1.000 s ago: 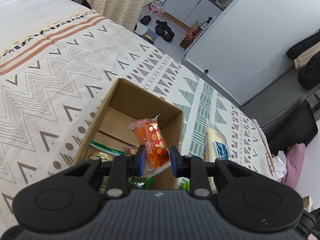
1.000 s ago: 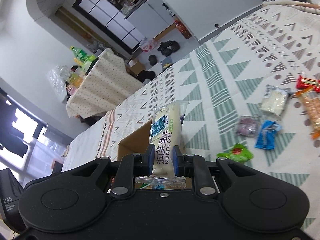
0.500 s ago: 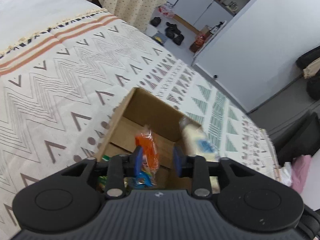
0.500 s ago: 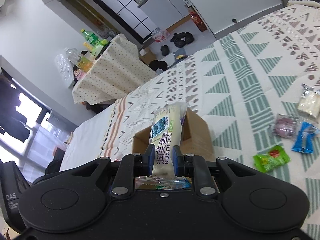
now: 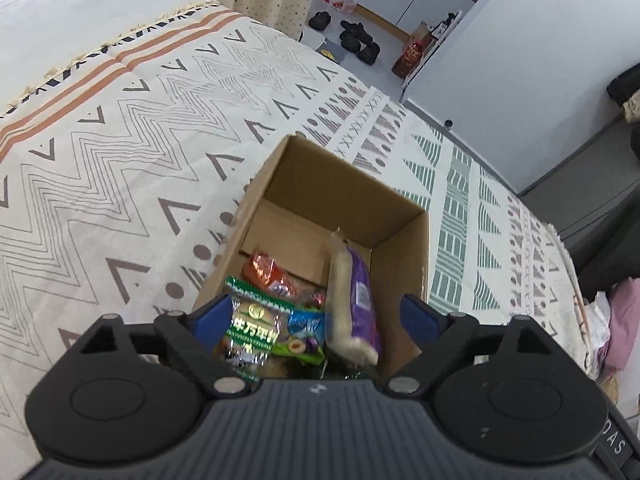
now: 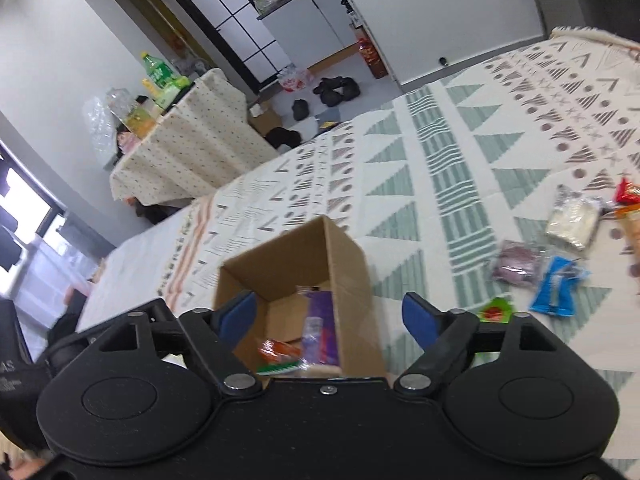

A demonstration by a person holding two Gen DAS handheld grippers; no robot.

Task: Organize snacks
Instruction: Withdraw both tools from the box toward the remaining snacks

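While both tools hang spread wide and holding nothing over the open brown cardboard box (image 5: 348, 200), the next pick turns on where the loose packets lie: on the patterned bedspread (image 6: 460, 184), off to the right of the right tool (image 6: 330, 318) and well apart from the box. The blue packet (image 6: 554, 286) and small green packet (image 6: 494, 310) lie nearest that tool, the clear packet of pale cake (image 6: 574, 220) farther out. By my reading the right hand is the nearer one. The left tool (image 5: 316, 316) hovers above snacks already boxed, among them the long pale cake in purple wrap (image 5: 352, 296), its long axis running up the box wall
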